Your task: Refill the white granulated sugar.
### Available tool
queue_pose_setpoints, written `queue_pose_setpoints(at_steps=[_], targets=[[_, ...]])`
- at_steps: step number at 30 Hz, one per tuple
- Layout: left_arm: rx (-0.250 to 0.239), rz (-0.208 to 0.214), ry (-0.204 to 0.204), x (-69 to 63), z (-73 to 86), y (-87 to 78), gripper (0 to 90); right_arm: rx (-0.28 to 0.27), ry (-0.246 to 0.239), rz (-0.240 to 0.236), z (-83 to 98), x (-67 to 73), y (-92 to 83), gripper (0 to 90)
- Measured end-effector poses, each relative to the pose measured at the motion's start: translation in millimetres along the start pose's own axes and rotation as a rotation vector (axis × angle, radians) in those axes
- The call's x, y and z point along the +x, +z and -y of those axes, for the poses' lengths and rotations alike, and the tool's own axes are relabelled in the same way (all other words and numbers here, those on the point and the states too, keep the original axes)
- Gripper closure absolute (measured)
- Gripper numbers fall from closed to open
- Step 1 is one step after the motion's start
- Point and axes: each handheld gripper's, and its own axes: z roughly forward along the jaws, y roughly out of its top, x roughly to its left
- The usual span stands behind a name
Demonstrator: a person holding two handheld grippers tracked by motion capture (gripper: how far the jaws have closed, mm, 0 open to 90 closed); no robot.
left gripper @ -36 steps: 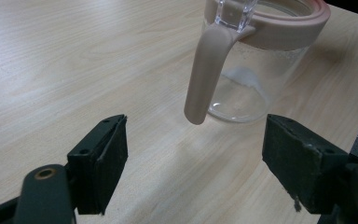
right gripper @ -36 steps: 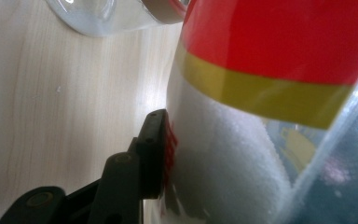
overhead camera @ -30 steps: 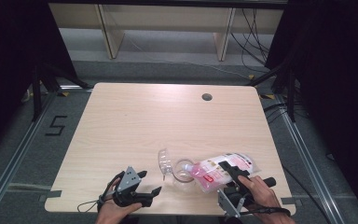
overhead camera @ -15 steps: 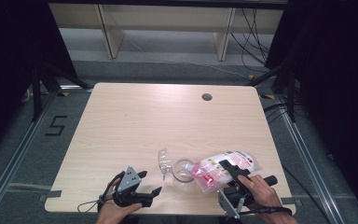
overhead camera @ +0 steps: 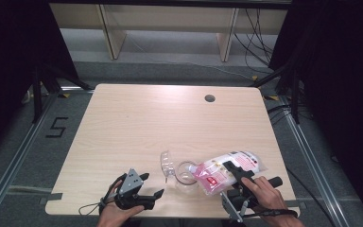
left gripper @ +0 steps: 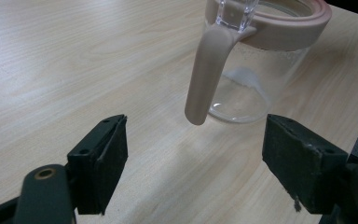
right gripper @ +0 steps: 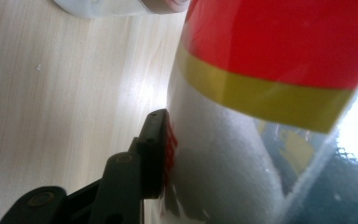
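A clear glass jar [overhead camera: 186, 174] with a pinkish rim stands near the table's front edge, its hinged lid [overhead camera: 166, 163] flipped open to the left. My right gripper [overhead camera: 228, 166] is shut on a plastic bag [overhead camera: 217, 174] of white powder with a pink and red label. The bag lies tilted, its low corner at the jar's mouth. In the right gripper view one pad [right gripper: 157, 142] presses the bag [right gripper: 270, 93]; the other is hidden behind it. My left gripper [overhead camera: 152, 185] rests open left of the jar. Its jaws [left gripper: 193, 172] point at the jar [left gripper: 261, 65] and its beige clasp [left gripper: 207, 74].
The wooden table [overhead camera: 160, 123] has a round cable hole [overhead camera: 210, 98] at the back right. Its front edge runs just under both hands. Metal rails and dark floor surround the table, with shelving behind.
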Motion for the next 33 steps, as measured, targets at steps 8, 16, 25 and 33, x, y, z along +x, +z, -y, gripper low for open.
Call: queue_pose_setpoints(at_steps=[8,16,25,33], targets=[[-0.001,-0.004,0.008,0.2,-0.3,-0.7,22.1,-0.016,0.036,0.002,-4.3,5.4,3.1,59.5],[-0.002,-0.004,0.007,0.3,-0.3,-0.9,22.1,-0.013,0.005,0.008,-6.7,5.7,5.1,59.7],[-0.003,-0.004,0.003,-0.3,-0.1,-0.8,22.1,0.013,-0.037,0.009,-7.6,4.2,4.1,59.8],[-0.010,0.001,0.001,-0.1,0.1,-0.7,22.1,0.026,-0.054,0.010,-8.7,2.8,4.3,60.1]])
